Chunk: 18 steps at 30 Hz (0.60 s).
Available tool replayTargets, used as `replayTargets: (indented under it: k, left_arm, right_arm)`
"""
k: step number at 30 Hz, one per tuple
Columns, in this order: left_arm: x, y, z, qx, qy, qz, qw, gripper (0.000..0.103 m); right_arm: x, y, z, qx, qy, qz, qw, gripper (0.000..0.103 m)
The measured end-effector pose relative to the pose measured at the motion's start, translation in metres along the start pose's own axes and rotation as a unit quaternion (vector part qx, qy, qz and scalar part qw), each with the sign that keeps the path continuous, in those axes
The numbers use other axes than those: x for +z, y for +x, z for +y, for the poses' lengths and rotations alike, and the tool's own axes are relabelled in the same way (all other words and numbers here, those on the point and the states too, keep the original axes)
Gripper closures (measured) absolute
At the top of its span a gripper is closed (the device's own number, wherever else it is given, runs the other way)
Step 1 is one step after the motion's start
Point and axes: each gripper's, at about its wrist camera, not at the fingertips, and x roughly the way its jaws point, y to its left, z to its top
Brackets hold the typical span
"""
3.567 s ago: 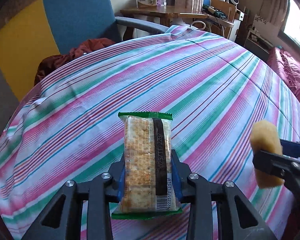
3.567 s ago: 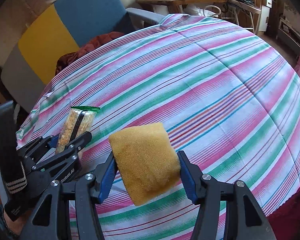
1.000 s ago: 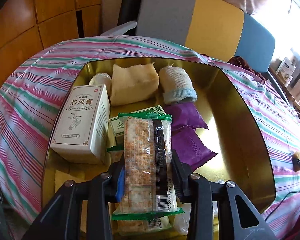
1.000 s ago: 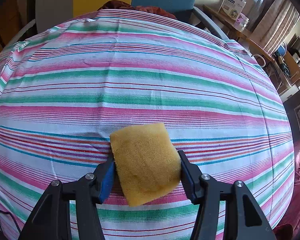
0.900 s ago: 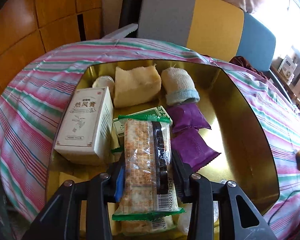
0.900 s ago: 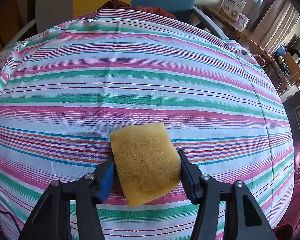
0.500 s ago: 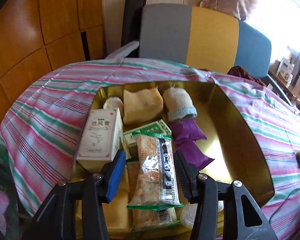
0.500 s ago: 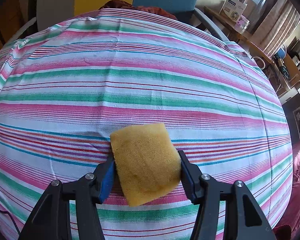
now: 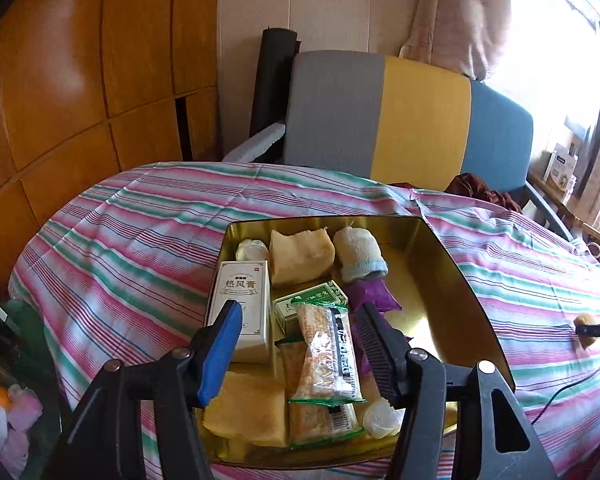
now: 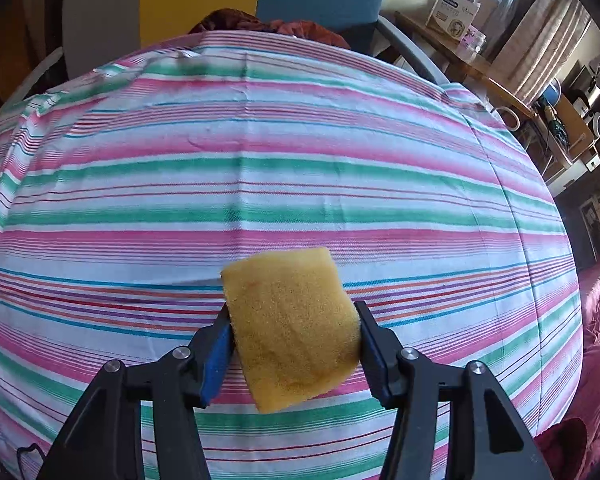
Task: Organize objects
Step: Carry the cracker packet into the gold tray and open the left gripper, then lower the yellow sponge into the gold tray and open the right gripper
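A gold tin tray (image 9: 452, 280) sits on the striped cloth and holds several items. The green-edged cracker pack (image 9: 327, 354) lies in it, on top of another cracker pack. My left gripper (image 9: 298, 326) hangs above the tray with its jaws opening, and the pads stand clear of the pack. In the right wrist view my right gripper (image 10: 292, 320) is shut on a yellow sponge (image 10: 292, 328), held above the cloth. That sponge (image 9: 586, 330) also shows at the far right of the left wrist view.
The tray also holds a white box (image 9: 244, 304), a green box (image 9: 312, 300), purple packets (image 9: 374, 298), a rolled sock (image 9: 358, 258), sponge blocks (image 9: 300, 254) and a small bag (image 9: 380, 418). A grey, yellow and blue chair (image 9: 404, 120) stands behind the table. A dark red cloth (image 10: 268, 24) lies at the far edge.
My left gripper let go of the cracker pack, which now lies in the tray, then rose and drew back with jaws spreading. My right gripper still holds the sponge, shifted slightly.
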Motion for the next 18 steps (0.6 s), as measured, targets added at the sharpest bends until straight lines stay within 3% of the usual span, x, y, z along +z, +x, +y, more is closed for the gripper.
replayTargets:
  k: [9, 14, 18]
  left_arm:
    - [-0.006, -0.004, 0.011, 0.003, -0.010, 0.003, 0.9999, 0.041]
    - [-0.009, -0.003, 0.017, 0.009, -0.016, 0.006, 0.9998, 0.036]
    - [-0.012, -0.004, 0.027, 0.014, -0.026, 0.009, 0.9995, 0.032]
  right_arm:
    - [0.007, -0.071, 0.100, 0.101, -0.052, -0.075, 0.991, 0.046]
    - [0.001, -0.114, 0.185, 0.180, -0.116, -0.106, 0.971, 0.046]
    - [-0.012, -0.129, 0.253, 0.216, -0.176, -0.107, 0.954, 0.046]
